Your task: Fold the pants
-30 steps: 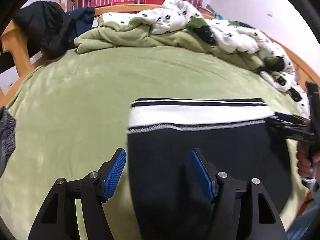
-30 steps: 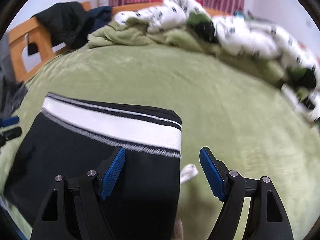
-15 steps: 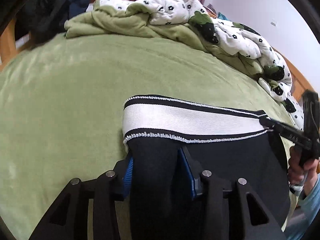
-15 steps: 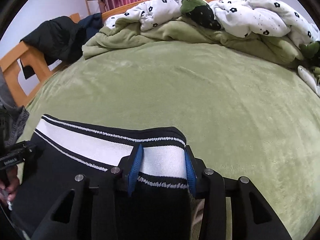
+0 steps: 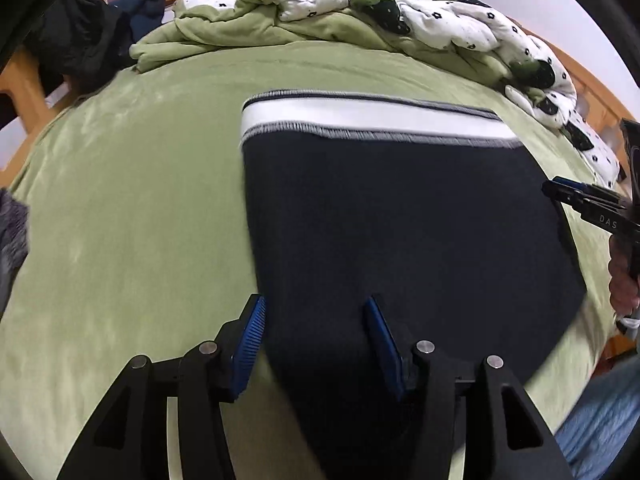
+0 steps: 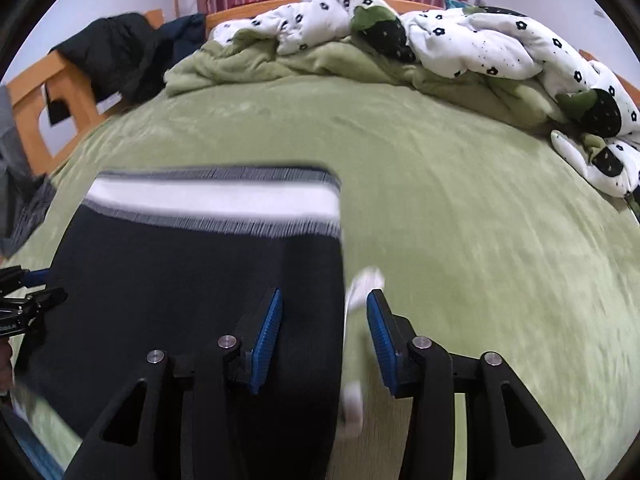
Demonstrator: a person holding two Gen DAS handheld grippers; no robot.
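Black pants [image 5: 400, 220] with a white waistband [image 5: 360, 120] lie flat on the green bed; they also show in the right wrist view [image 6: 192, 280]. My left gripper [image 5: 314, 344] is open over the pants' left edge, holding nothing. My right gripper [image 6: 322, 334] is open over the pants' right edge, with a white drawstring [image 6: 362, 284] between its fingers. The right gripper also shows in the left wrist view [image 5: 584, 200], and the left gripper in the right wrist view [image 6: 28, 296].
A rumpled white flowered quilt [image 6: 480, 40] and green blanket [image 6: 248, 60] are piled at the far side of the bed. Dark clothes [image 6: 116, 52] hang over the wooden bed frame [image 6: 36, 116] at the left. Grey clothing [image 5: 12, 232] lies at the left edge.
Both grippers were shut on the pants near the waistband half a second ago; now both are open and have drawn back toward me. The pants lie flat.
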